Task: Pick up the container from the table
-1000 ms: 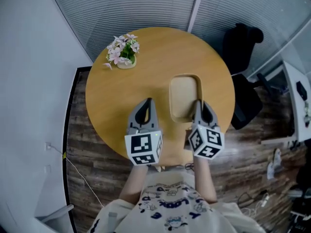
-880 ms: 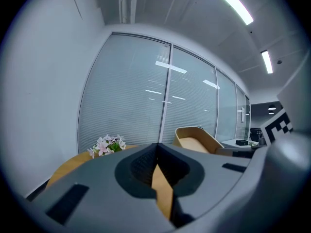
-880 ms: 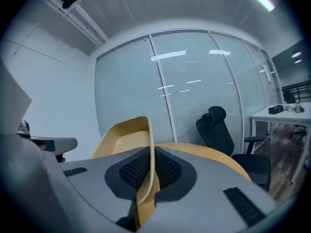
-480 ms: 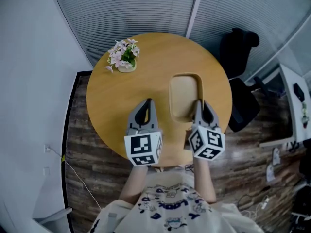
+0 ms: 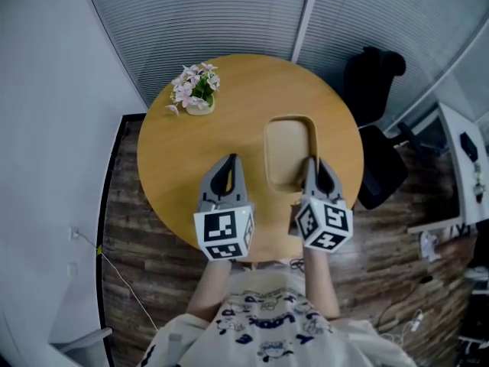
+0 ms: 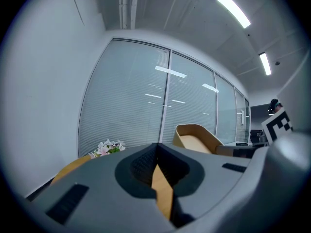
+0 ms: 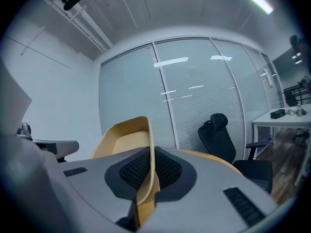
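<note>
A tan oblong container point(image 5: 289, 150) lies on the right half of the round wooden table point(image 5: 187, 155). My right gripper point(image 5: 312, 165) is at the container's near right rim. In the right gripper view the thin tan wall of the container point(image 7: 127, 137) runs down between the jaws, and the right gripper point(image 7: 151, 153) is shut on that rim. My left gripper point(image 5: 227, 164) hovers over bare wood to the left of the container, apart from it. In the left gripper view the left gripper point(image 6: 157, 149) is shut with nothing held, and the container point(image 6: 195, 136) shows to its right.
A small pot of pink flowers point(image 5: 195, 88) stands at the table's far left. A black office chair point(image 5: 377, 79) sits beyond the table's right edge, and a white desk point(image 5: 467, 167) is at the far right. Glass walls with blinds point(image 5: 229, 14) close off the back.
The head view has shifted slightly, so the table sits a bit lower in frame. Both grippers and the container keep their places relative to each other.
</note>
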Available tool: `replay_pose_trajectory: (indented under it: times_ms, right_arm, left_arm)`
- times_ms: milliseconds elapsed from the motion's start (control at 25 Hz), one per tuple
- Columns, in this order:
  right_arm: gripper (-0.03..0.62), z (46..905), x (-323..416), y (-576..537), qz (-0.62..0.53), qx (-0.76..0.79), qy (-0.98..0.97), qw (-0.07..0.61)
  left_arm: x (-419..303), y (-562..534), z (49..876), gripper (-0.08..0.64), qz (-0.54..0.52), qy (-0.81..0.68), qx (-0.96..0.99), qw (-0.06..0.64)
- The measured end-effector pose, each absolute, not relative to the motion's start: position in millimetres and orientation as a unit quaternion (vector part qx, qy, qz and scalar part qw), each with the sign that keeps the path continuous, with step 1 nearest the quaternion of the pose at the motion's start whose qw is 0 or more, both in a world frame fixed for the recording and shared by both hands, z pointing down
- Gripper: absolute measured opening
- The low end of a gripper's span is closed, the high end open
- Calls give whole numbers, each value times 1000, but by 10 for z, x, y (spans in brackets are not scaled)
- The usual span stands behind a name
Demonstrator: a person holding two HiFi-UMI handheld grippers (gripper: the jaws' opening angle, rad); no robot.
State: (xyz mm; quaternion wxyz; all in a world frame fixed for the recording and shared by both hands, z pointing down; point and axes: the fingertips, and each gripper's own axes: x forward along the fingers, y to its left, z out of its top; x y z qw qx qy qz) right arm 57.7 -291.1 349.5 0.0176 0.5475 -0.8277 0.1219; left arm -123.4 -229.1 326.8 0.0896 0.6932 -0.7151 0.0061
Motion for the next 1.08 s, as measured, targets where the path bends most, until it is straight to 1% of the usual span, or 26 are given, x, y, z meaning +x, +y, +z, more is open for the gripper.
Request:
replay_pose_trajectory:
  times_ms: [1080]
  right_arm:
    - [20,3502,708,-2926,124,551,-825,12]
  left_arm:
    - [-1148,-2269,3276,3,9,-715,694,89]
